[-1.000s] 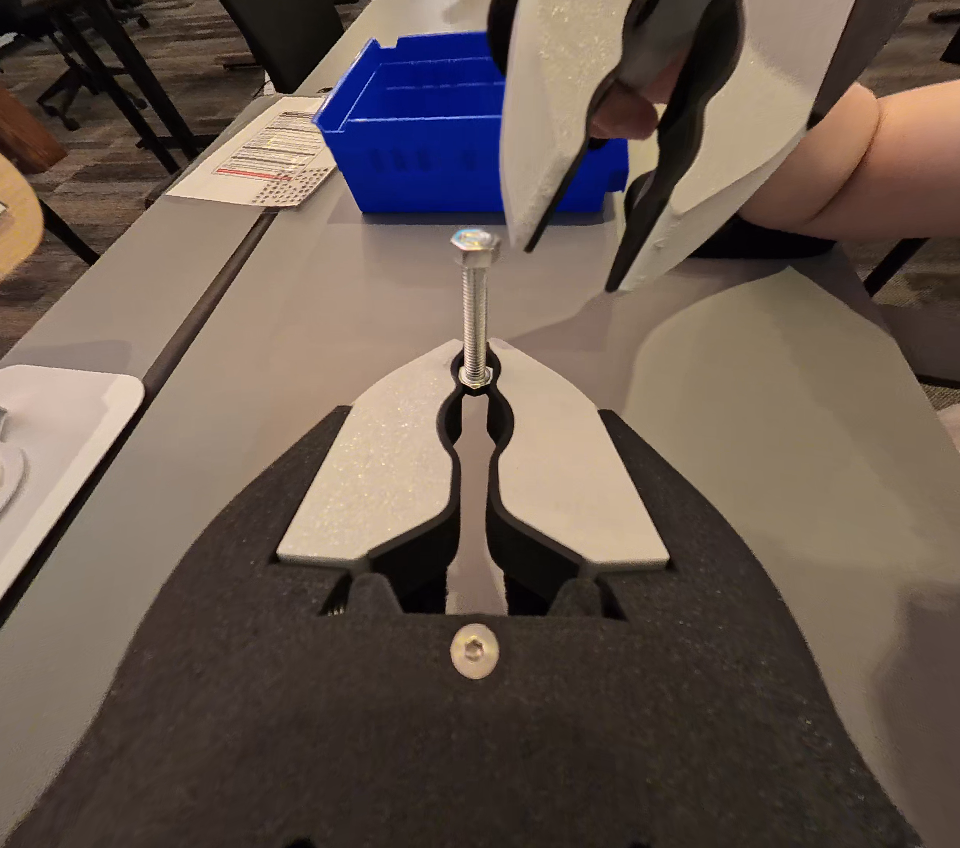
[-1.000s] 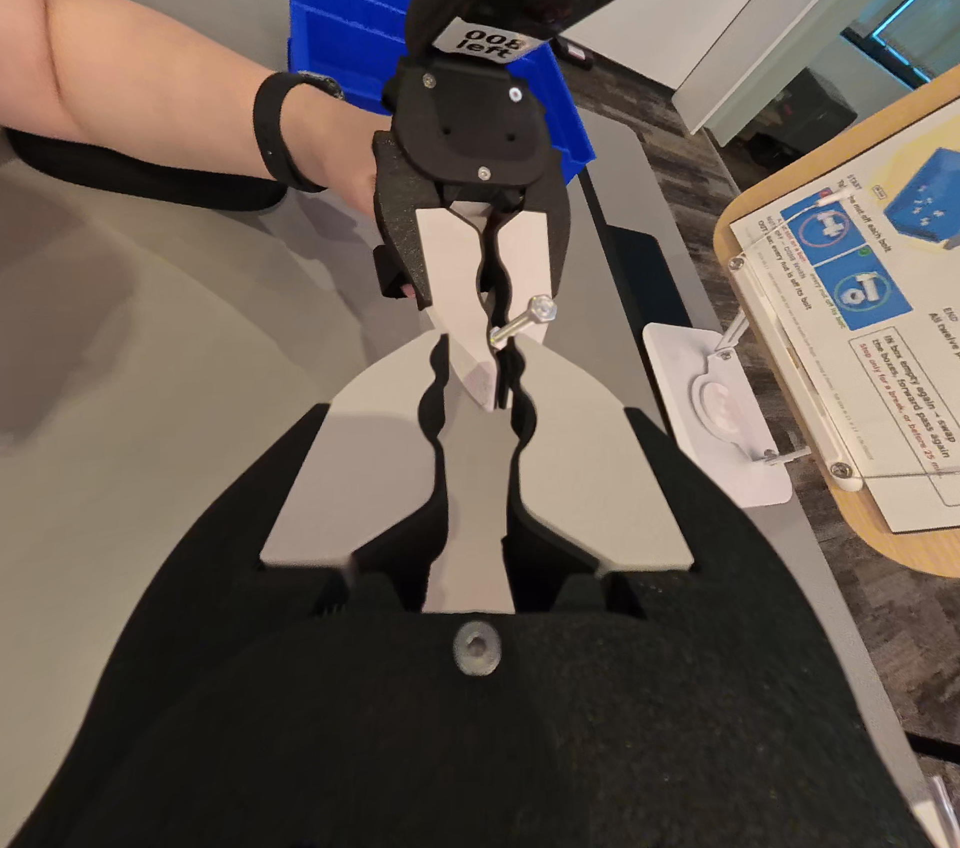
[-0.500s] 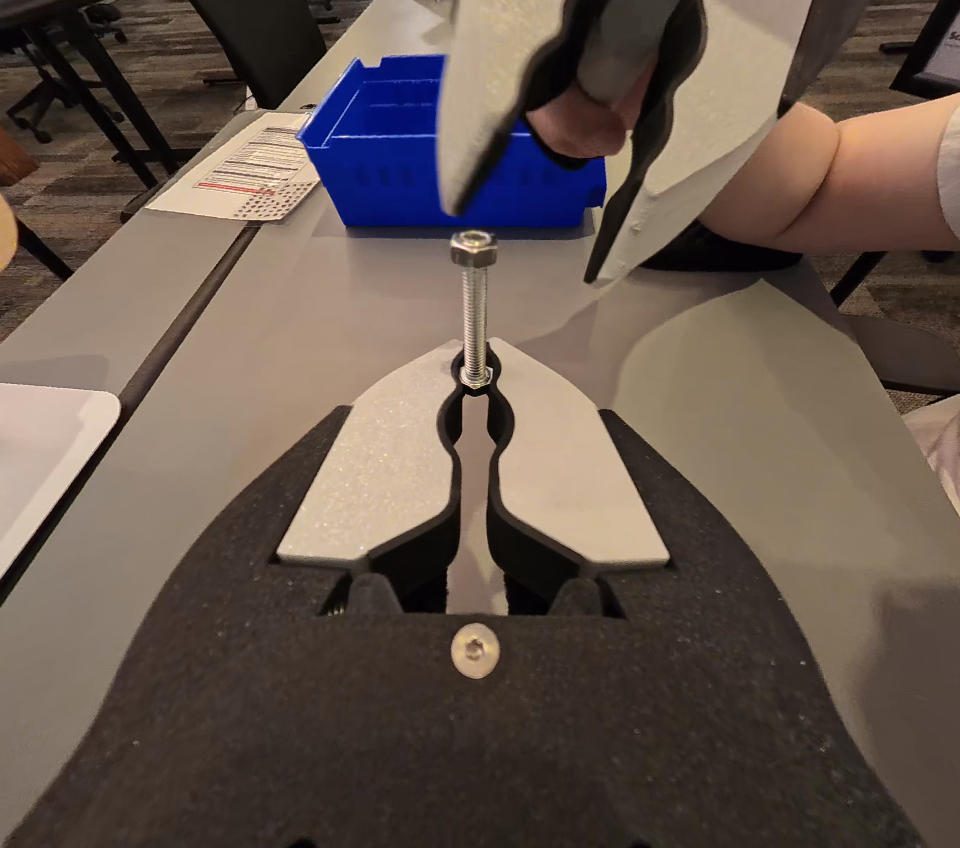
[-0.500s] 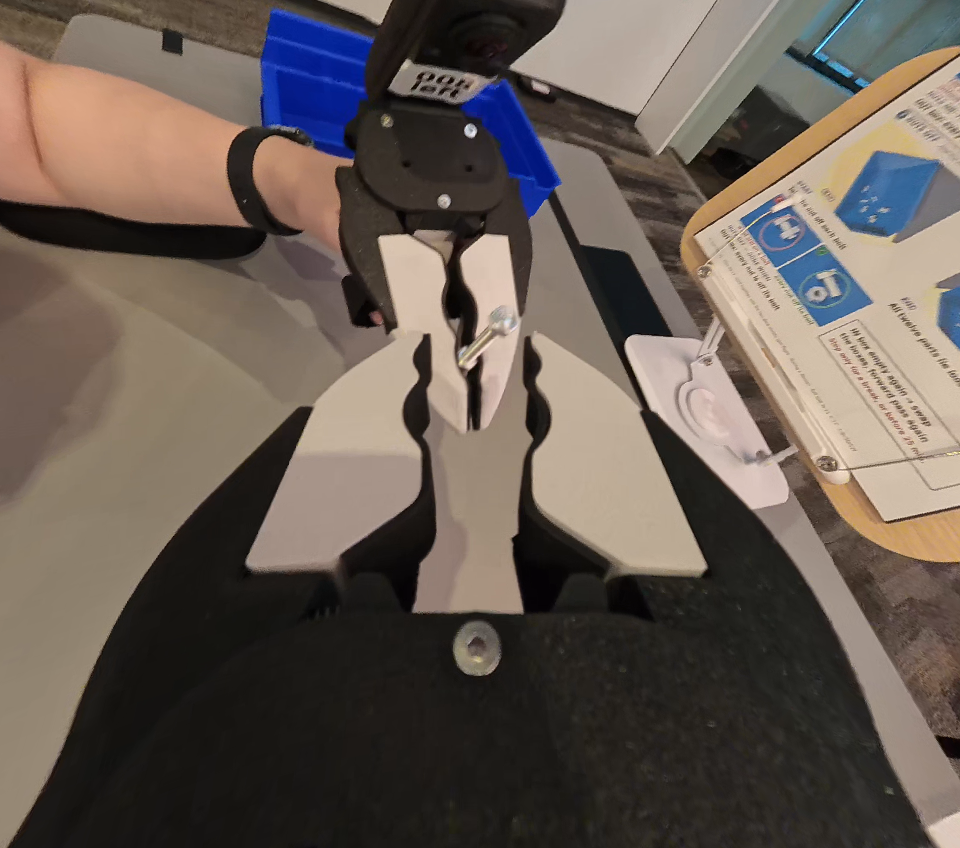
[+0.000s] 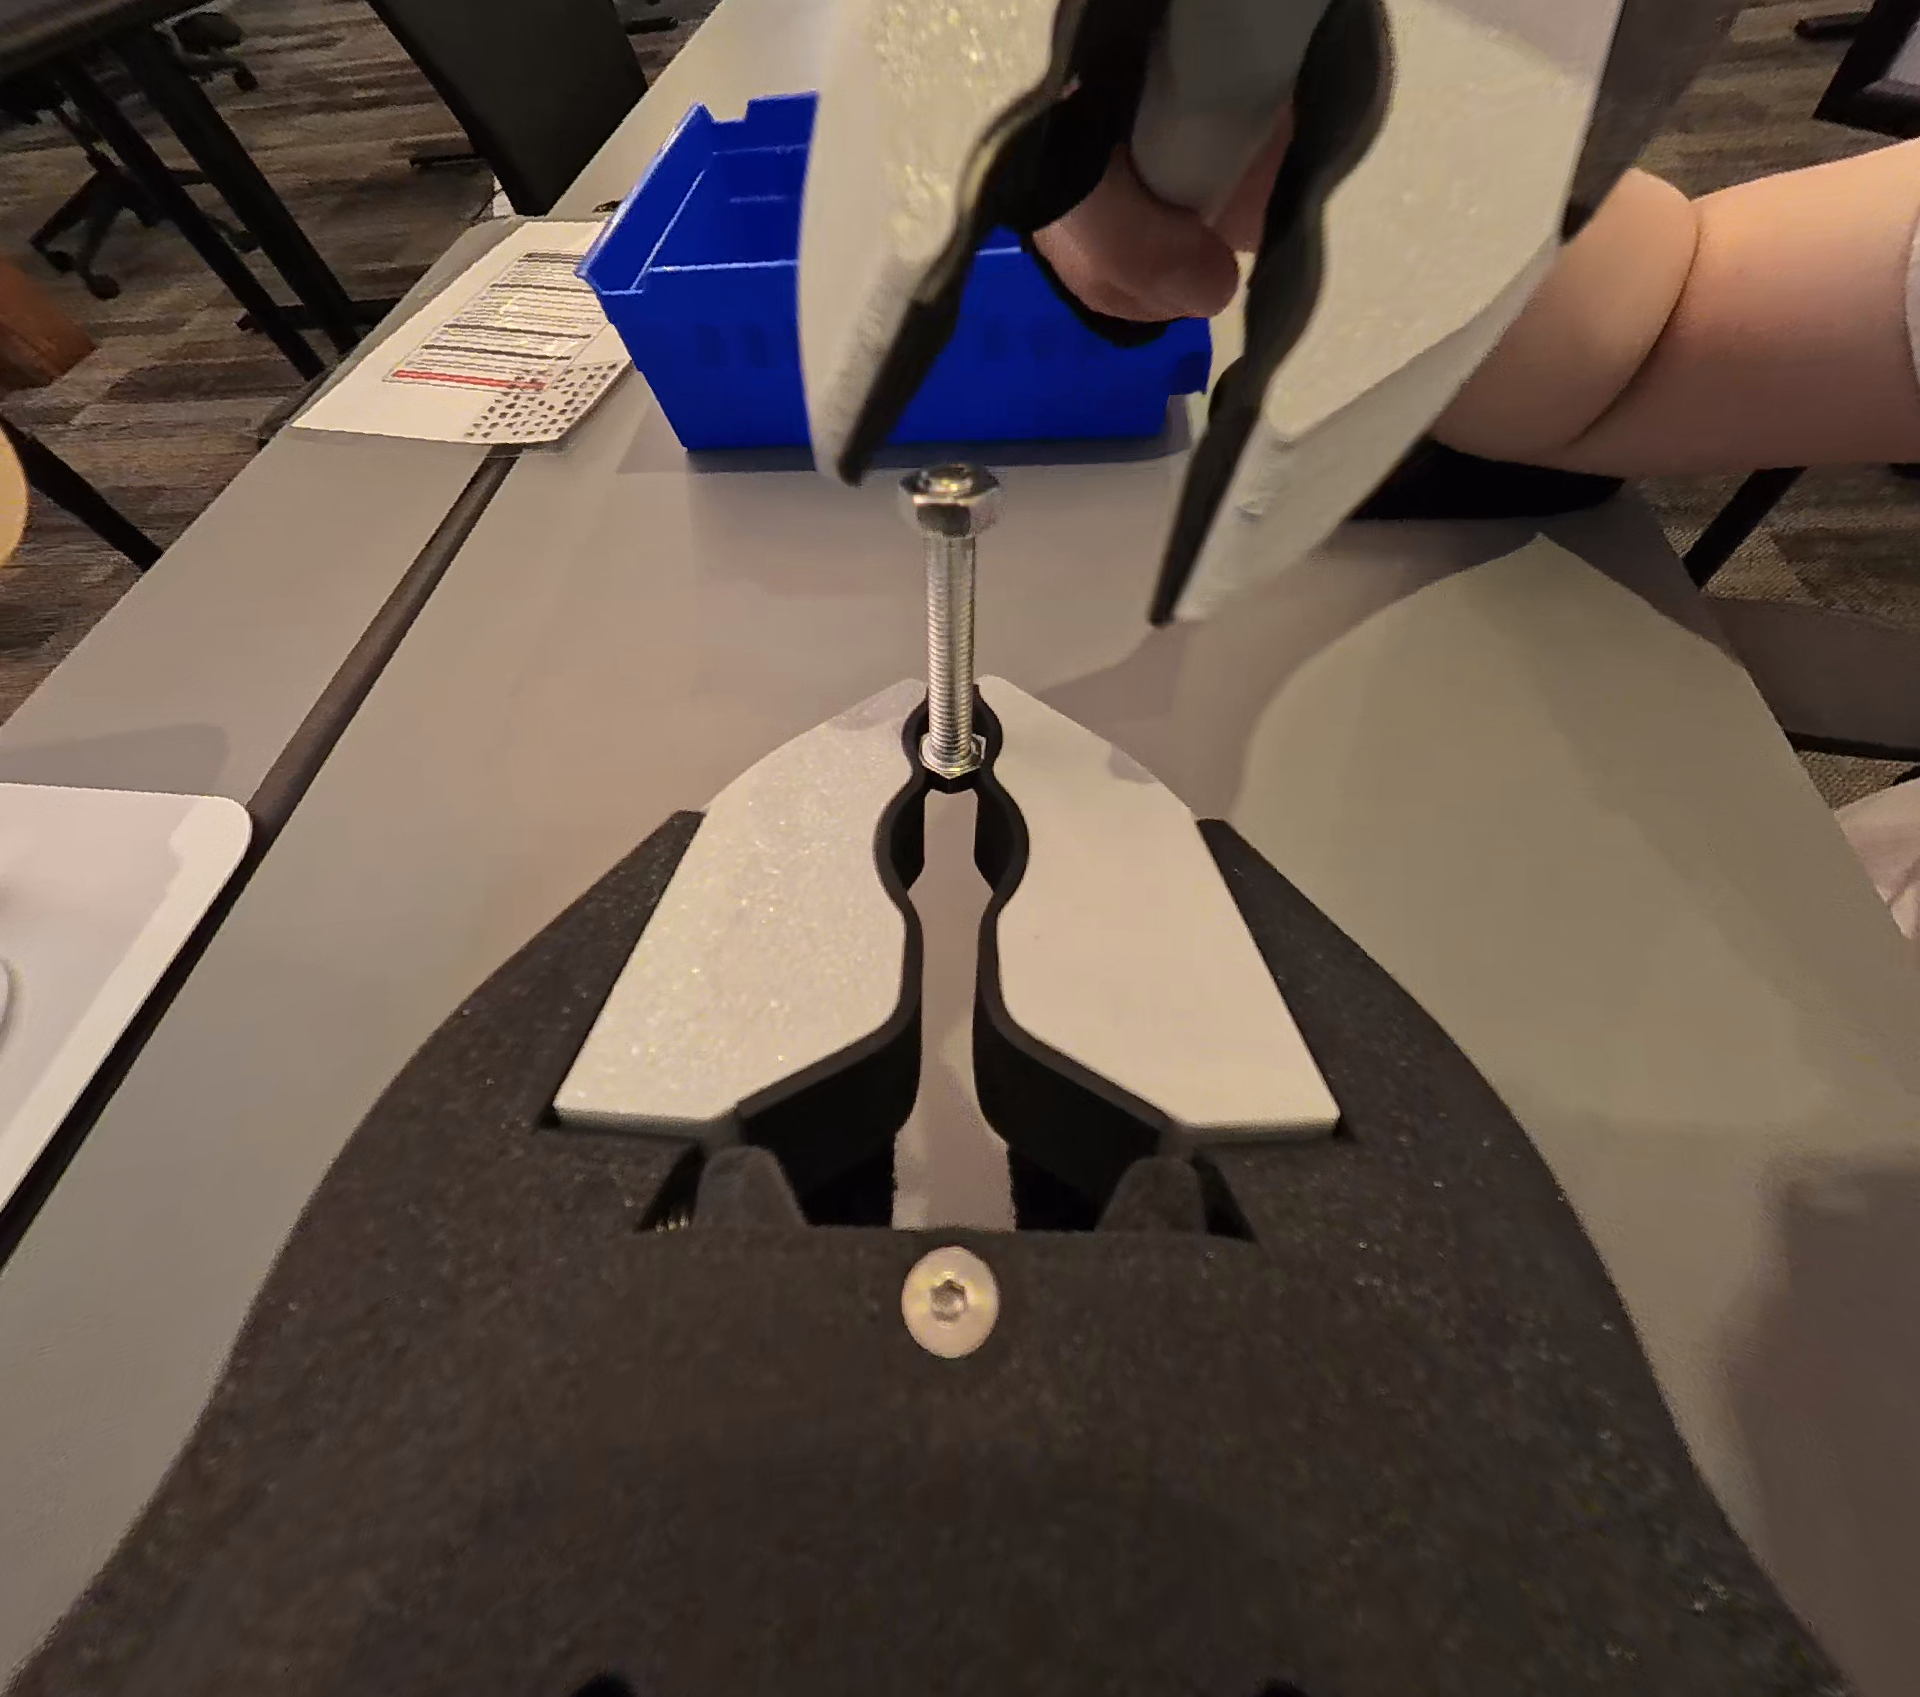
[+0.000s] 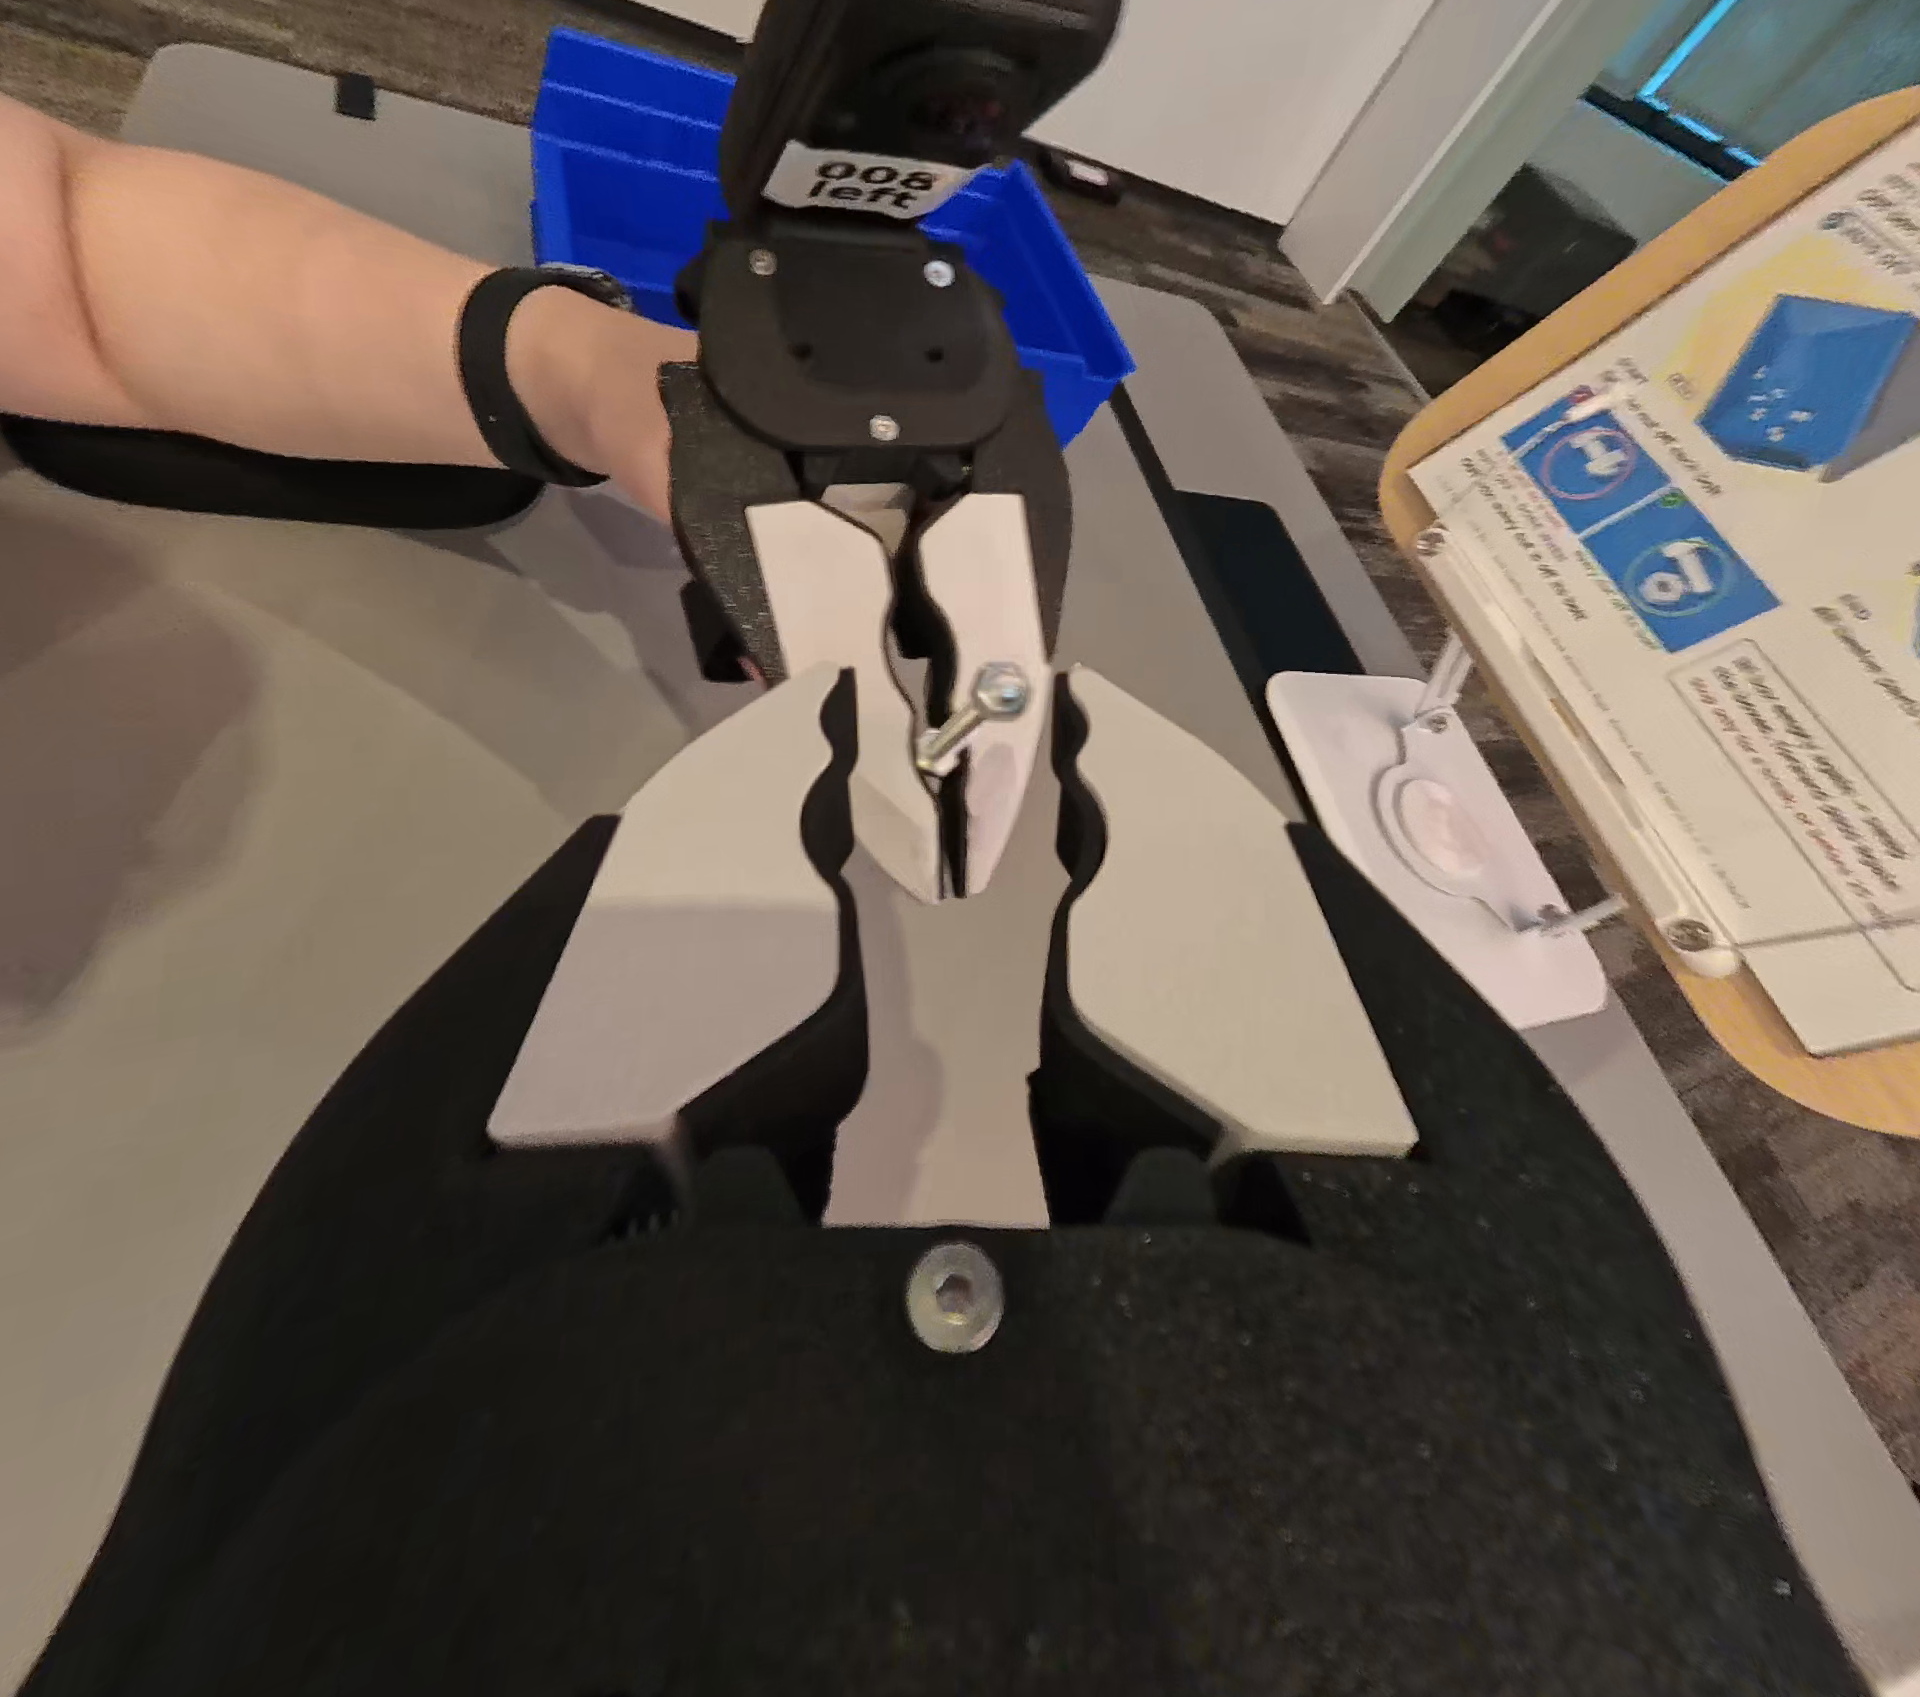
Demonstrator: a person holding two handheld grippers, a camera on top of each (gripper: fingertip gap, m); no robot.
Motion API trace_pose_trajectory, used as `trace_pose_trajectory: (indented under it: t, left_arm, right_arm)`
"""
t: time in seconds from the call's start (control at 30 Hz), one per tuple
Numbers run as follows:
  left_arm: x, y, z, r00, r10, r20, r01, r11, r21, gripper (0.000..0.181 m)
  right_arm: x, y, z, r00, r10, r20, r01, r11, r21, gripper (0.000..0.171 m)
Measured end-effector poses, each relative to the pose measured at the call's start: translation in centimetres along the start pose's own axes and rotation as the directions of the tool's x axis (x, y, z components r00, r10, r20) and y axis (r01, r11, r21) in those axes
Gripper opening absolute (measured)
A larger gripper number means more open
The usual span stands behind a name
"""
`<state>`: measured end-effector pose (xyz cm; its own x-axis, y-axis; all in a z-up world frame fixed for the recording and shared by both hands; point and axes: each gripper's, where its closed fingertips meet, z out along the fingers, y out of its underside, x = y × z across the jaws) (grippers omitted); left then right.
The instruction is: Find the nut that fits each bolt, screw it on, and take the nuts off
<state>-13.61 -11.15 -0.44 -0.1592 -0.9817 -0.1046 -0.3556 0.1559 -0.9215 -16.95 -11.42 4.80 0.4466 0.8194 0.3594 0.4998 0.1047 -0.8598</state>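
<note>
My left gripper (image 5: pixel 951 697) is shut on a small hex nut (image 5: pixel 951 759) held in the notch at its fingertips. A silver bolt (image 5: pixel 949 608) stands upright out of the nut, head on top. My right gripper (image 5: pixel 1008 535) hangs open just above and behind the bolt head, and its left fingertip is almost touching the head. In the right wrist view my right gripper (image 6: pixel 956 681) is open and empty, with its fingers on either side of the left gripper (image 6: pixel 951 889) and the tilted bolt (image 6: pixel 971 717).
A blue bin (image 5: pixel 727 338) stands on the grey table (image 5: pixel 623 629) behind the bolt; it also shows in the right wrist view (image 6: pixel 623 193). A printed sheet (image 5: pixel 488 338) lies left of it. A white base plate (image 6: pixel 1434 826) and an instruction board (image 6: pixel 1714 660) stand at the table's side. Left tips to right tips: about 6 cm.
My right gripper has opened wider and come down closer around the bolt head. My left gripper has kept its hold on the nut and bolt.
</note>
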Motion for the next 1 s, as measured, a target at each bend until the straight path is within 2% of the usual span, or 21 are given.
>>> trace_pose_trajectory:
  t: [0.07, 0.13, 0.17, 0.37, 0.43, 0.53, 0.6, 0.67, 0.83, 1.0]
  left_arm:
    - [-0.3, 0.2, 0.0, 1.000, 0.010, 0.022, -0.010, 1.000, -0.016, 0.003]
    - [-0.8, 0.3, -0.3, 0.999, -0.001, 0.038, 0.002, 1.000, -0.011, 0.003]
    - [-0.8, 0.1, -0.4, 0.999, -0.022, 0.024, 0.022, 1.000, 0.008, 0.003]
    - [0.1, 0.0, 0.0, 1.000, -0.008, -0.013, 0.008, 1.000, 0.005, 0.003]
    - [0.4, 0.0, 0.2, 1.000, 0.001, -0.019, -0.002, 1.000, -0.002, 0.003]
    - [-0.1, 0.0, 0.0, 1.000, 0.001, 0.011, -0.001, 1.000, -0.002, 0.003]
    - [-0.8, -0.2, -0.5, 0.999, -0.026, 0.030, 0.025, 1.000, 0.016, 0.003]
    - [-1.1, -0.4, -0.9, 0.998, -0.051, 0.025, 0.050, 0.998, 0.038, 0.003]
    - [-0.1, 0.1, 0.0, 1.000, 0.001, 0.004, -0.001, 1.000, -0.011, 0.003]
    - [-0.5, 0.2, -0.1, 0.999, 0.014, 0.040, -0.013, 1.000, -0.025, 0.003]
  right_arm:
    - [-0.5, 0.4, 0.1, 1.000, -0.001, 0.030, 0.002, 0.999, -0.037, 0.038]
    - [-1.0, 1.1, -0.2, 0.998, 0.019, 0.064, -0.013, 0.995, -0.097, 0.024]
    - [-1.2, 1.1, -0.3, 0.996, 0.047, 0.080, -0.039, 0.994, -0.104, 0.024]
    - [0.7, 0.0, -0.5, 0.999, 0.021, -0.043, -0.022, 0.999, -0.027, 0.033]
    - [0.0, -0.3, -0.1, 0.999, 0.040, -0.002, -0.040, 0.999, 0.006, 0.035]
    - [-0.5, 0.6, 0.3, 0.999, 0.043, 0.029, -0.041, 0.997, -0.060, 0.038]
    - [-1.2, 1.1, 0.0, 0.997, 0.042, 0.066, -0.035, 0.993, -0.111, 0.025]
    - [-1.5, 0.9, -0.2, 0.996, 0.058, 0.063, -0.050, 0.991, -0.125, 0.025]
    - [0.5, 0.7, 0.2, 0.996, -0.003, -0.093, -0.007, 0.995, -0.104, 0.034]
    - [-0.5, 0.8, 0.3, 0.999, 0.034, -0.012, -0.035, 0.994, -0.106, 0.036]
